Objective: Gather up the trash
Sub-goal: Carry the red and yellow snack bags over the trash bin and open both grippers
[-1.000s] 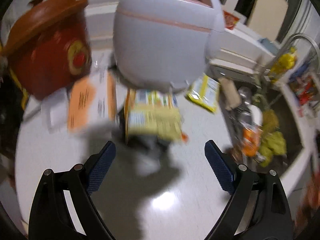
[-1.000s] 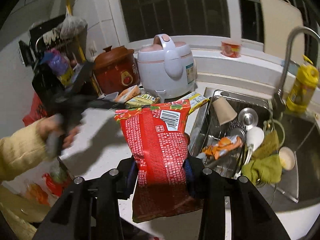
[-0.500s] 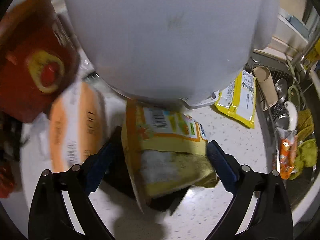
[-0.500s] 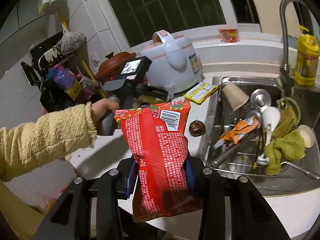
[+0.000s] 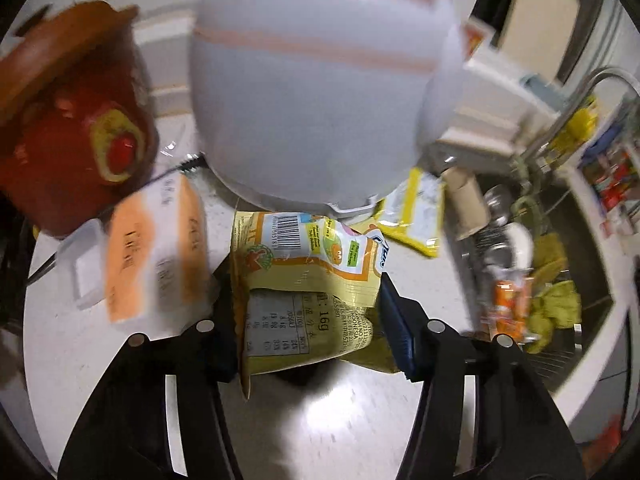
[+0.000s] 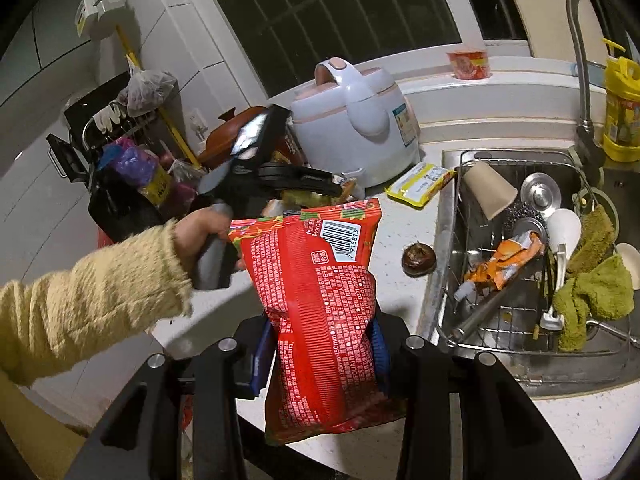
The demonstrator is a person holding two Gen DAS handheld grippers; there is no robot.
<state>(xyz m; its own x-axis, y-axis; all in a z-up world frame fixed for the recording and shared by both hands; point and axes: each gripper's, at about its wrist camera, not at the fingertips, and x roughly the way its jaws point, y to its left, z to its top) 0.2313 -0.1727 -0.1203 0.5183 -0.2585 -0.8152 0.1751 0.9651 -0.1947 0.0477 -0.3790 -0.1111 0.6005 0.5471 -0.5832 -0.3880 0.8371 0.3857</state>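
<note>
A crumpled yellow snack packet point(image 5: 304, 248) lies on the white counter point(image 5: 100, 344) just in front of the rice cooker point(image 5: 312, 92). My left gripper point(image 5: 305, 284) has it between its blue pads. The jaws are closing and both pads press on the packet's sides. In the right wrist view the same left gripper point(image 6: 308, 184) is held by a hand point(image 6: 200, 236) in a yellow sleeve. My right gripper point(image 6: 320, 336) is shut on a red snack bag point(image 6: 316, 280), which stands upright above the counter's edge.
An orange-and-white packet point(image 5: 156, 248) and a red-brown clay pot point(image 5: 68, 132) lie to the left. A flat yellow packet point(image 6: 420, 178) and a brown round thing point(image 6: 418, 260) rest beside the sink point(image 6: 444, 248), which holds a paper cup point(image 6: 488, 190), an orange wrapper point(image 6: 504, 260) and green cloths.
The left gripper went in under the rice cooker around the yellow packet, then drew back, and its jaws narrowed onto the packet. The right gripper kept its hold on the red bag and tilted slightly.
</note>
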